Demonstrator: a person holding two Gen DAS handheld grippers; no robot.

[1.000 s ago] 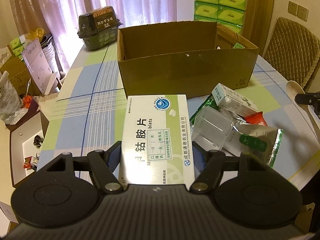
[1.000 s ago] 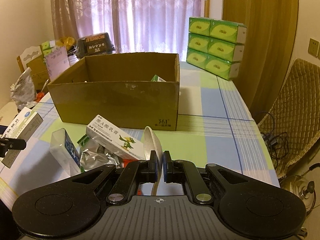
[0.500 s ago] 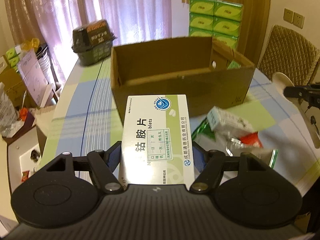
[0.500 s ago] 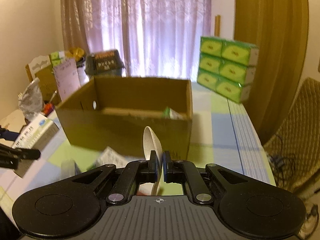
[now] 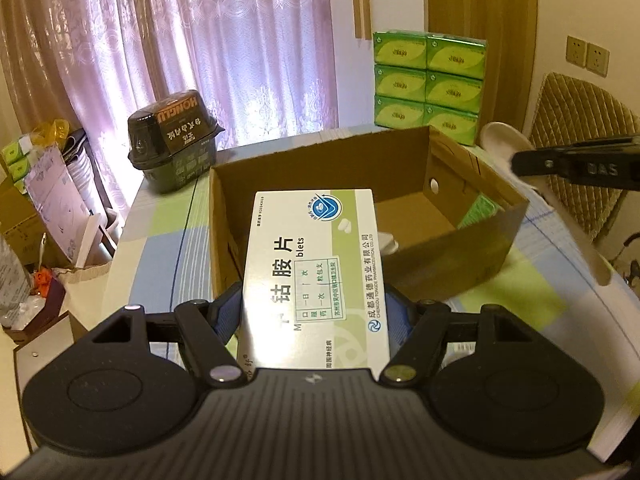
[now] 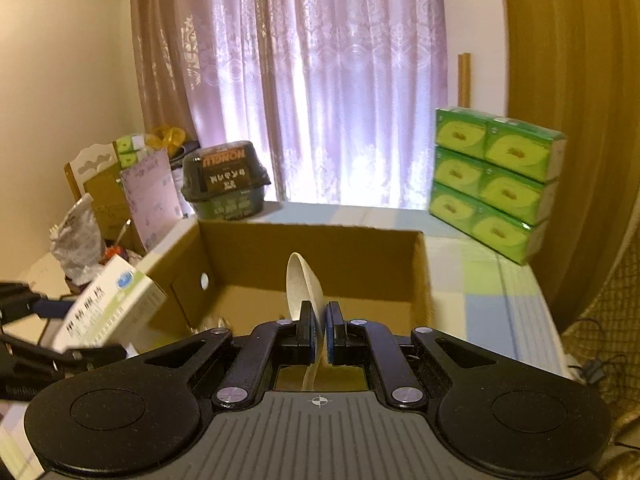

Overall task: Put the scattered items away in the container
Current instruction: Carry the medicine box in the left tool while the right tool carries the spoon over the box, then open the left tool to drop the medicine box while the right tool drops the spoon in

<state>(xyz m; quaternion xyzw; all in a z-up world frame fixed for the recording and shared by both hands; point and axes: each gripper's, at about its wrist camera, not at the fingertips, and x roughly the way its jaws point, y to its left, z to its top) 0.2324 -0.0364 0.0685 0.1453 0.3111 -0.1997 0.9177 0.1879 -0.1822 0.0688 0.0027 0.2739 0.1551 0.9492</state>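
- We have the left claw (image 5: 316, 312) clenched on the white medicine box (image 5: 316, 280), gripping it by its long sides at the near end, so the box's long axis runs straight ahead and away from us.
- The far end of that box pokes out over the near wall of the open cardboard carton (image 5: 472, 256) — that is the relation everything turns on: the carton lies dead ahead and below.
- Over on the right, the right claw (image 6: 319, 338) is pinched tight on the pale spoon (image 6: 304, 284), holding it by the neck, bowl up and forward, handle trailing back under the claw.
- From the right wrist view the spoon's bowl sits in front of the carton's open top, the far wall rising behind it; in the left view the spoon hangs just off the carton's right corner, so we cannot tell if it is over the opening.
- Inside the carton we glimpse a green packet against the right wall and something small and white on the floor.
- We judge both loads are at the drop stage; the left one looks nearer to a clean release, needing only a little more reach forward.
- Risk: release too early and the box could tip back onto the checked worktop (image 5: 168, 248).
- The stacked green tissue packs (image 6: 496, 176) stand beyond, well apart.
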